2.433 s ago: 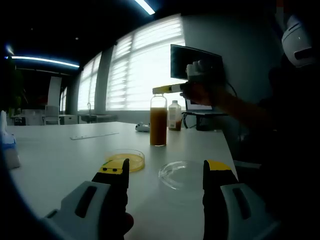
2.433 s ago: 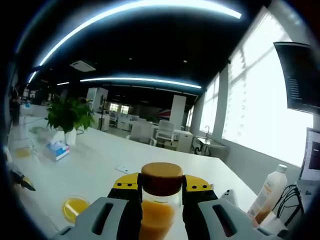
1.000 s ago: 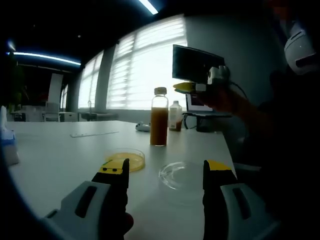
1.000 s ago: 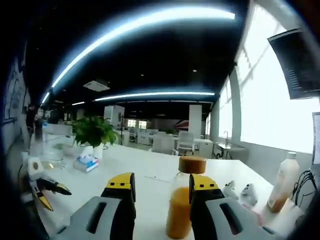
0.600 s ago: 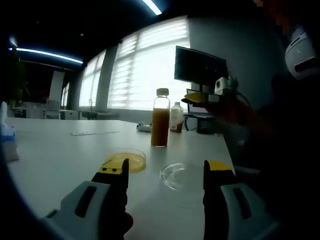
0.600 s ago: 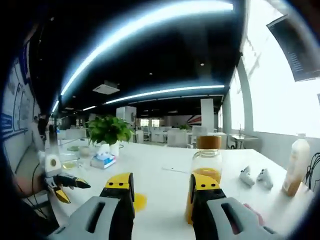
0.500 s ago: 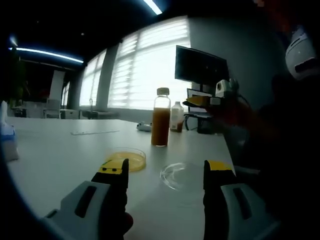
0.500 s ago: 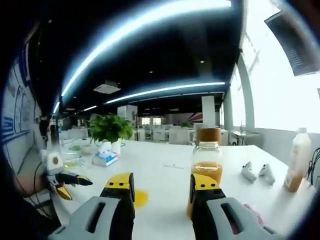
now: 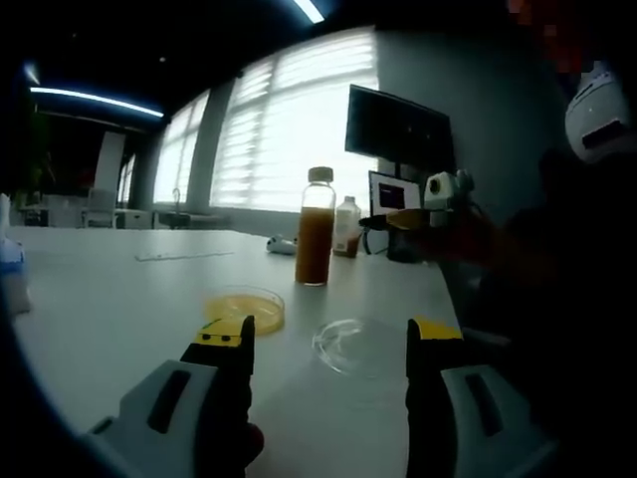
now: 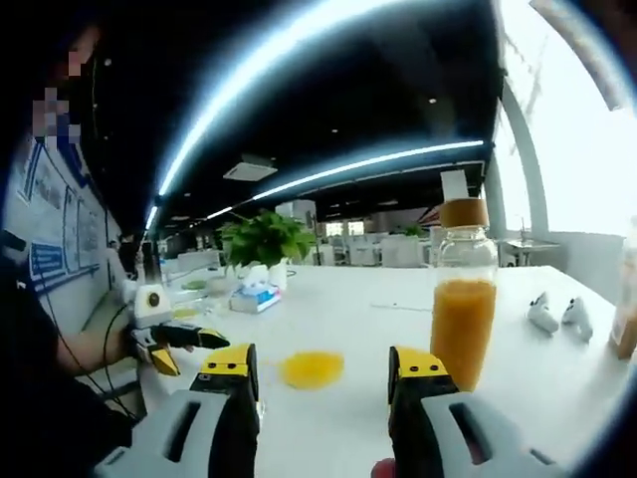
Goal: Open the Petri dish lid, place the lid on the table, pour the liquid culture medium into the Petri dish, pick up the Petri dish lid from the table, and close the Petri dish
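Item: clear shallow Petri dish lid [image 9: 350, 345], flat on the white worktop [image 9: 100, 299] beside the medium-filled round dish [image 9: 244, 304]. We judge it light, brittle, slick; take it by the rim. Left hand-held gripper [image 9: 328, 342] and right hand-held gripper [image 10: 323, 370]: jaws apart, empty.
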`<state>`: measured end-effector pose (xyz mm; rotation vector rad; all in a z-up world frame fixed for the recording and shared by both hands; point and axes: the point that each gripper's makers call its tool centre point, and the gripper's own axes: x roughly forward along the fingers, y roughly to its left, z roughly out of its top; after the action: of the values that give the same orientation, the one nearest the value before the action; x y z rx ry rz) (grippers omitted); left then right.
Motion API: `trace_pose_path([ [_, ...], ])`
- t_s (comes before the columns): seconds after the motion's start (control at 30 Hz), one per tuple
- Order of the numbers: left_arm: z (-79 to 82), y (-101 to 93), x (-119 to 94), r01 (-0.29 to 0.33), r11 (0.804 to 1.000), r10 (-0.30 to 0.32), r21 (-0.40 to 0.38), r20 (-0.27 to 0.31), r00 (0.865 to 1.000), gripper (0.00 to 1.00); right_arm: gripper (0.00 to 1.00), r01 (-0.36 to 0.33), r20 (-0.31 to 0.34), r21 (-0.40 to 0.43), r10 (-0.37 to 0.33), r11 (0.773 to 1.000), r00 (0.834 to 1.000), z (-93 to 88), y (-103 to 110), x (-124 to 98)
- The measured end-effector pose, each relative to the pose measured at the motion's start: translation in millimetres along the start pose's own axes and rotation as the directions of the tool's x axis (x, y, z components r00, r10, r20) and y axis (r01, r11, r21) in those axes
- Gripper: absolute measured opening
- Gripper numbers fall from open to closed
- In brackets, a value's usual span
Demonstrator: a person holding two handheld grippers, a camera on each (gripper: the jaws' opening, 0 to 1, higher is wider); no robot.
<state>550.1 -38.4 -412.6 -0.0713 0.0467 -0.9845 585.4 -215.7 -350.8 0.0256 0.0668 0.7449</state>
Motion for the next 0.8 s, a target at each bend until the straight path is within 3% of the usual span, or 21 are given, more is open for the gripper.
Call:
trace_pose_path([
  [0.17,-1.0,-4.1,-0.2,0.023,1.000,-0.023,0.003,-0.009,1.000,0.53,0.51,-0.049,-0.058,-0.020,0.047,0.999,0.997,-15.0,8.5,7.8],
  [0.27,-3.4,-5.9,0.7,0.028,0.999,-0.028,0.016,-0.025,0.999,0.55,0.55,-0.123,-0.066,-0.052,0.119,0.991,0.991,-19.7,19.1,15.8],
  [0.33,-6.5,-7.0,1.5,0.023,0.999,-0.022,0.038,-0.045,0.999,0.55,0.56,-0.185,-0.089,-0.047,0.180,0.982,0.980,-26.8,30.2,17.2],
  [0.4,-8.4,-8.1,2.1,0.025,0.998,-0.022,0.050,-0.059,0.998,0.56,0.59,-0.223,-0.100,-0.098,0.213,0.970,0.972,-30.4,38.5,19.2],
  [0.6,-12.7,-13.8,-0.3,0.059,0.996,-0.053,0.061,-0.092,0.994,0.60,0.62,-0.277,-0.174,-0.132,0.252,0.952,0.952,-46.0,45.4,25.2],
  [0.7,-16.8,-16.0,-2.6,0.067,0.996,-0.060,0.062,-0.115,0.992,0.61,0.62,-0.332,-0.183,-0.119,0.308,0.936,0.934,-49.5,55.5,27.0],
  [0.8,-18.1,-16.5,-4.1,0.064,0.997,-0.058,0.049,-0.122,0.991,0.61,0.63,-0.354,-0.182,-0.124,0.329,0.927,0.927,-52.0,62.4,28.6],
])
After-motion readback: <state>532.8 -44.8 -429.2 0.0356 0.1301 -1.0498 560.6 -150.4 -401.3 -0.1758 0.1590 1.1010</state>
